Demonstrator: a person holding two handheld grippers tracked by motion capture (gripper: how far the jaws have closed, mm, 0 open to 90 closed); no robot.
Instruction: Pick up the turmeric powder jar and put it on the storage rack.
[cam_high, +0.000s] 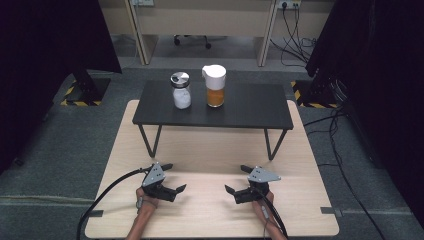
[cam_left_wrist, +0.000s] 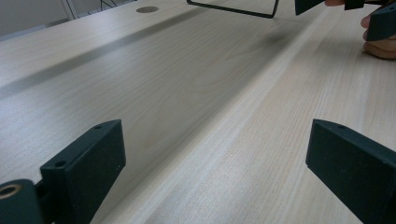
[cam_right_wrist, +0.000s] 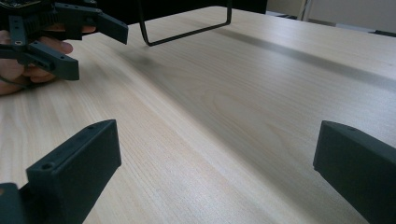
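Start of the reach, shown from the high view and both gripper views. I hold my left tool (cam_high: 174, 177) and my right tool (cam_high: 236, 179) low over the near part of the pale worktop (cam_high: 210, 215), tips turned toward each other, each with its jaws standing wide apart and nothing between them; bare wood grain lies between the jaws in each gripper view.

The landmark is the black raised shelf (cam_high: 250, 107) at the far half of the worktop. On its top stand the things nearest my tools: a clear jar (cam_high: 181, 91) with a metal lid and white contents, and just to its right, apart from it, a pitcher (cam_high: 215, 85) with a white lid and amber liquid. Both are upright and well beyond my tools.

To do this step well, I judge that I should lift each tool above the shelf's front edge before going forward, keep the jaws wide, approach level at mid-height, and close gently so the liquid stays calm.
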